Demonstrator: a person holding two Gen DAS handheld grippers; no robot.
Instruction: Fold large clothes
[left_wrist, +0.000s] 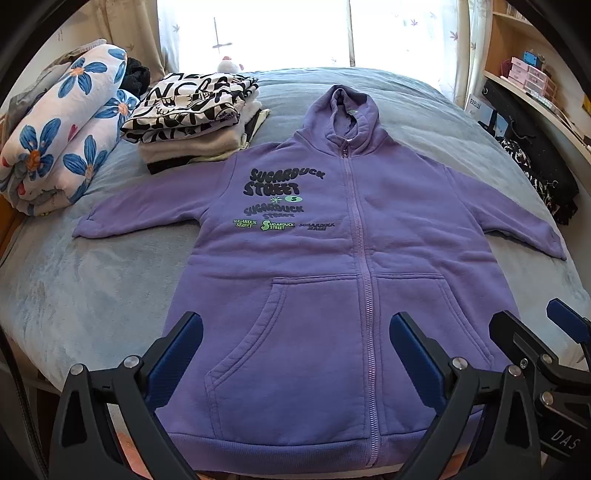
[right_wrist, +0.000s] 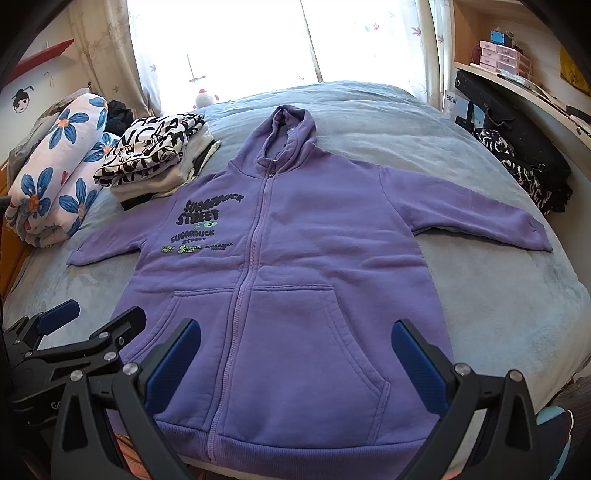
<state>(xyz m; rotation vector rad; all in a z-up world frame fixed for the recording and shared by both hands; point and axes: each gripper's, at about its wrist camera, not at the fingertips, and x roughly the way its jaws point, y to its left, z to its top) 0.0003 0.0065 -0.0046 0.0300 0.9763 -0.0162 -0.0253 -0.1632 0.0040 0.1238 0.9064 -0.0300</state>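
Purple hoodie spread flat, nothing gripped yet

The hoodie (left_wrist: 332, 236) lies face up on the blue bedspread (left_wrist: 92, 280), zipped, sleeves out to both sides. The left gripper (left_wrist: 295, 354) and right gripper (right_wrist: 295, 362) hover over its hem, jaws spread wide and empty. Likely risks: pads pinching only the top layer so the front lifts alone — or a swung sleeve brushing the folded stack (left_wrist: 192, 122) just beside the left shoulder.
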